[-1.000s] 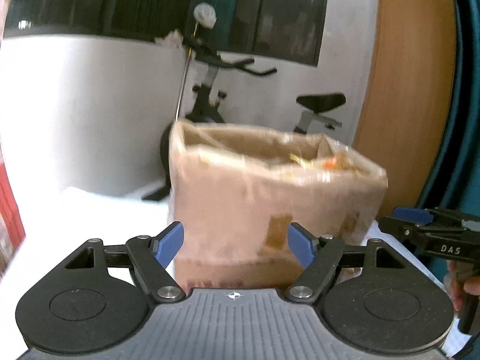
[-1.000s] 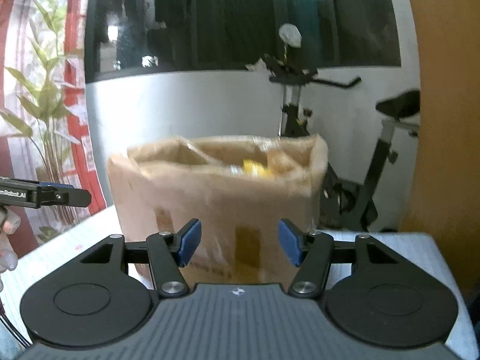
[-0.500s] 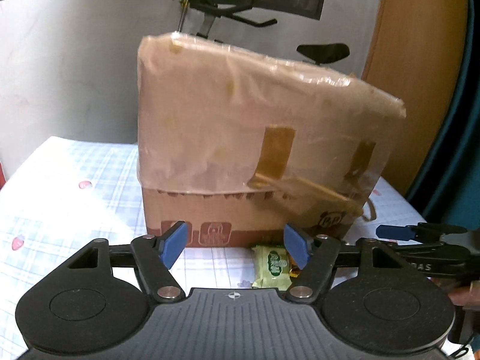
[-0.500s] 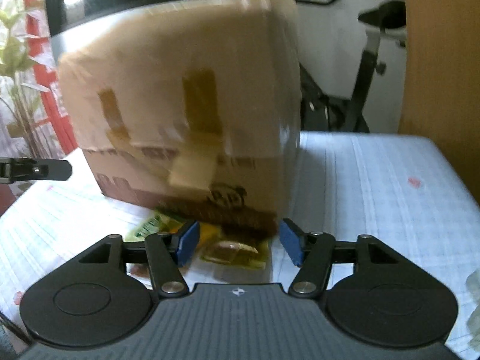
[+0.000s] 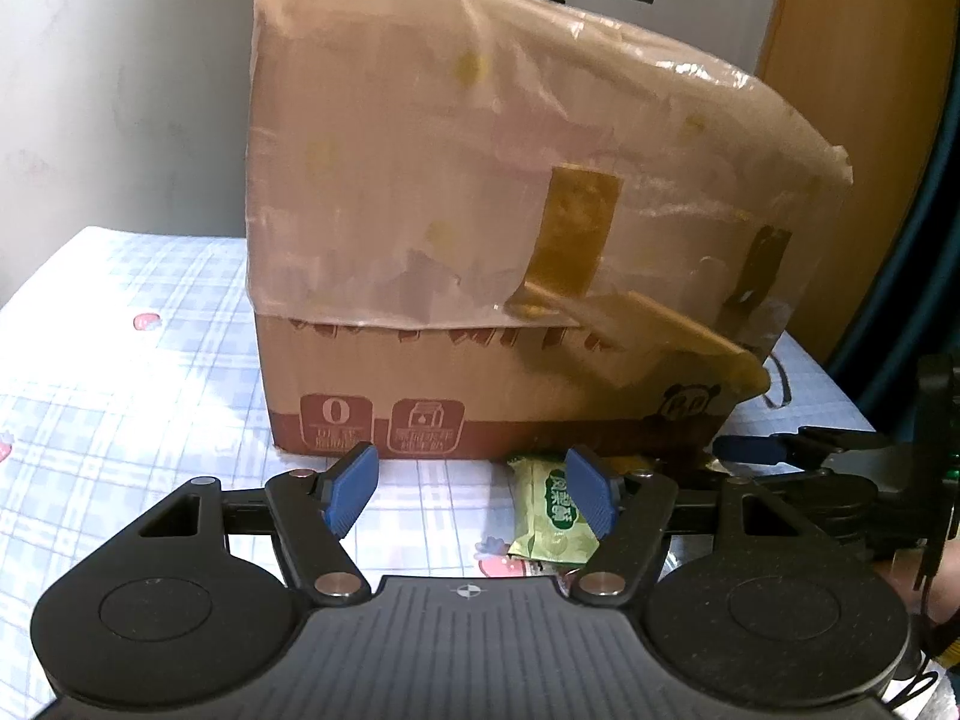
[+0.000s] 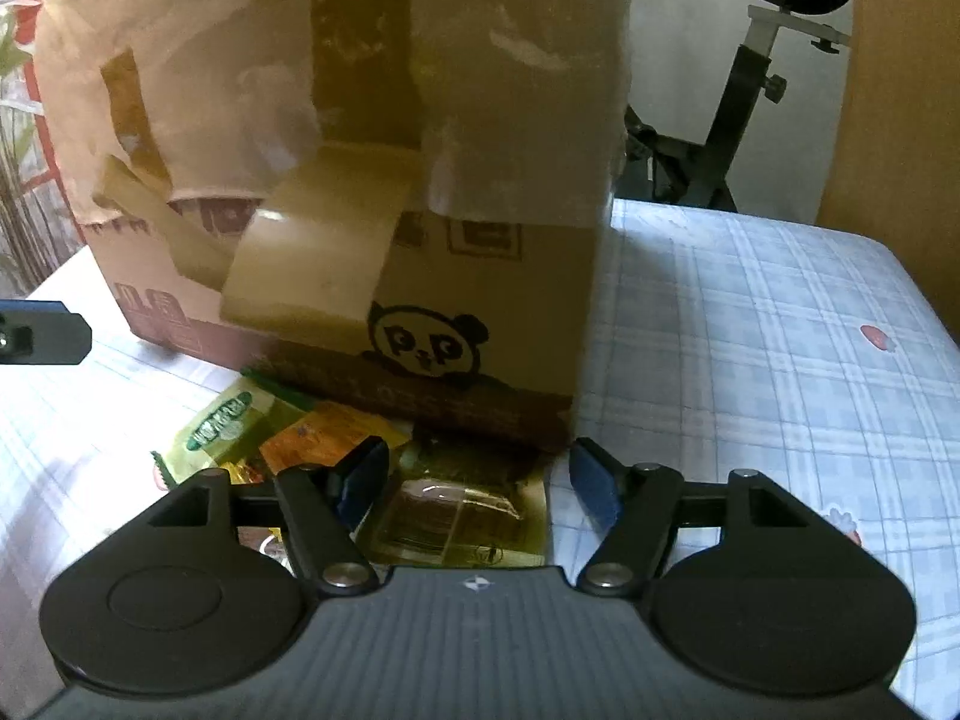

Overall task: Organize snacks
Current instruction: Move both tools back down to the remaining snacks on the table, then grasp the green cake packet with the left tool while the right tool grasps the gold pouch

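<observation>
On the checked tablecloth (image 5: 138, 324) we see a taped cardboard box (image 5: 480, 210) standing upright, with snack packets at the foot of its near side. Our left gripper (image 5: 471, 489) hangs low before the box, jaws apart and gripping nothing; a green snack packet (image 5: 549, 519) lies by its right pad. Our right gripper (image 6: 477, 480) has just been opening its jaws, which stand apart over a clear-windowed brown packet (image 6: 462, 519), seemingly not pressing it. An orange packet (image 6: 327, 429) lies just beside it, near the box's corner.
</observation>
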Motion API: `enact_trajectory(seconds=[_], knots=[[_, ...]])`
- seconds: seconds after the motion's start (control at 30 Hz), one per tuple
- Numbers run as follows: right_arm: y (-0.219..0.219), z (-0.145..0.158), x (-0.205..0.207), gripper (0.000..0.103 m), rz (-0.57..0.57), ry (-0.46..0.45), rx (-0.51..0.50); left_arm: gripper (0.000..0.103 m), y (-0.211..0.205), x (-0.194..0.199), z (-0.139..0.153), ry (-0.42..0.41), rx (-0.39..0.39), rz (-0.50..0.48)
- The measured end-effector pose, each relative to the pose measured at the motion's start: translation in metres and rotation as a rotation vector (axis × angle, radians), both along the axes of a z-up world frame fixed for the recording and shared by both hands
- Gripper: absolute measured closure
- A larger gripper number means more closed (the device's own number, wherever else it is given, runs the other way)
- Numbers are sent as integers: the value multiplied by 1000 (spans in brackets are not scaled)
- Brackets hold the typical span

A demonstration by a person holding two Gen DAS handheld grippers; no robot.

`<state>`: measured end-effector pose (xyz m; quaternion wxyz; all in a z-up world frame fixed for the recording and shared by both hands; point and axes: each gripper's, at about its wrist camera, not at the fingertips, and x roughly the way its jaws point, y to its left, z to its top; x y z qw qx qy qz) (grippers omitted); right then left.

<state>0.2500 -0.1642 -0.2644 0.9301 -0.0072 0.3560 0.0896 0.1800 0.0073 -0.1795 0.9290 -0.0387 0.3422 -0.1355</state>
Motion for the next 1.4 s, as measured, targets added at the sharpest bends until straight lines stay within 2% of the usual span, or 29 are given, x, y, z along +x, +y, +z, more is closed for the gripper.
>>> enact_trajectory(seconds=[0.2, 0.47, 0.57, 0.6, 0.9, 1.03, 1.4], knots=[[11, -6, -1, 31, 0, -12, -66, 32, -2, 1, -6, 14, -2, 2], [17, -8, 6, 29, -63, -19, -57, 32, -4, -2, -8, 23, -2, 1], [16, -5, 3, 46, -54, -29, -65, 32, -4, -3, -10, 30, -3, 2], [13, -5, 0, 47, -53, -29, -58, 32, -4, -3, -11, 35, -3, 1], [7, -9, -44, 48, -10, -68, -41, 33, -26, 7, -28, 79, 4, -72], [7, -9, -47, 48, -8, -77, -39, 35, -40, 15, -36, 90, 33, -104], [5, -10, -49, 48, 6, -90, -27, 38, -55, 40, -58, 121, 81, -106]])
